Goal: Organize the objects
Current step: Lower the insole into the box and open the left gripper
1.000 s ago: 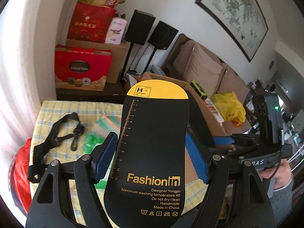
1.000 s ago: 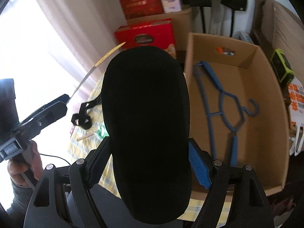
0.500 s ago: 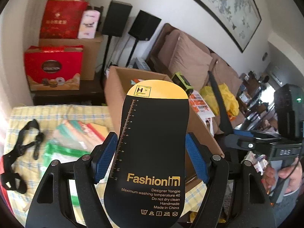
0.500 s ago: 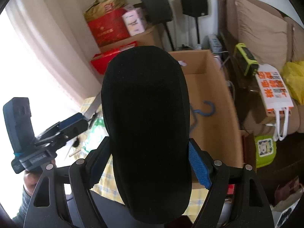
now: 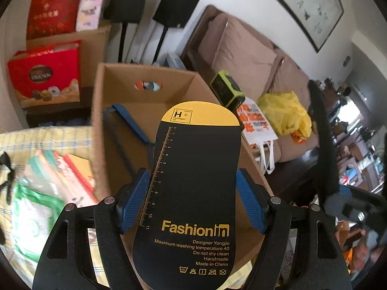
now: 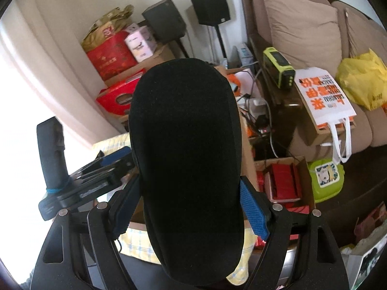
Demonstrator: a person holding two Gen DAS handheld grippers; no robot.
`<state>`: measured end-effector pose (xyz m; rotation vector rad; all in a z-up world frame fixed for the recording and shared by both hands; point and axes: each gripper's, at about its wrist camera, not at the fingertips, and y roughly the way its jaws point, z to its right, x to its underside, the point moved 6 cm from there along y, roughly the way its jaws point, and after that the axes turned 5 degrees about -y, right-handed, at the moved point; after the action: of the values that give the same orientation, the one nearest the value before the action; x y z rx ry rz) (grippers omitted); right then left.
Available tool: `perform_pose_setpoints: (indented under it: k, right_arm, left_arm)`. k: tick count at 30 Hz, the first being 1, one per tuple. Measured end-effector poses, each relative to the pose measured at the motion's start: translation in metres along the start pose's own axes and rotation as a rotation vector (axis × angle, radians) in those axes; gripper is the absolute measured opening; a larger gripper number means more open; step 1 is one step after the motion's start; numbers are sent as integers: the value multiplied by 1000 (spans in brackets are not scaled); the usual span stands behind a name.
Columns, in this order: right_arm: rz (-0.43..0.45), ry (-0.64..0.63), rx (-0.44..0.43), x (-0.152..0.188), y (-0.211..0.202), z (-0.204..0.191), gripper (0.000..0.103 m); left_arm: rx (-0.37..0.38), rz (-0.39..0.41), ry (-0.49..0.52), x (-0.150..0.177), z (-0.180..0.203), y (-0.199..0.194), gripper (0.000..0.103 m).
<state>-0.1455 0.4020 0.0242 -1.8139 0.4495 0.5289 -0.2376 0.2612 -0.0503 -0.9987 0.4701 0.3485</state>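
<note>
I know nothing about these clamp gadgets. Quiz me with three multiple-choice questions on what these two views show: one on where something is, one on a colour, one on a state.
1. Where does the blue clothes hanger lie?
A. On the sofa
B. Inside the open cardboard box
C. On the checked cloth

2. What colour is the top band of the printed insole in the left gripper?
A. Yellow
B. Red
C. White

3. What is the right gripper doing?
A. Standing open and bare
B. Holding a speaker
C. Clamped on a black insole

Answers:
1 B: the blue clothes hanger rests against the inner wall of the cardboard box.
2 A: the printed insole in the left gripper ends in a yellow band marked "H".
3 C: the blue pads of the right gripper press both sides of the black insole.
</note>
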Motion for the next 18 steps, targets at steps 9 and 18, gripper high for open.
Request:
perform_pose_setpoints:
  k: [9,18]
  right_arm:
    - [-5,50,17,8,-2,35,80]
    - [-3,83,21,14,-4,54,80]
  left_arm:
    - [0,-74,-79,1,13,47,71]
    - [40,-140,-321,7,-3,84,71]
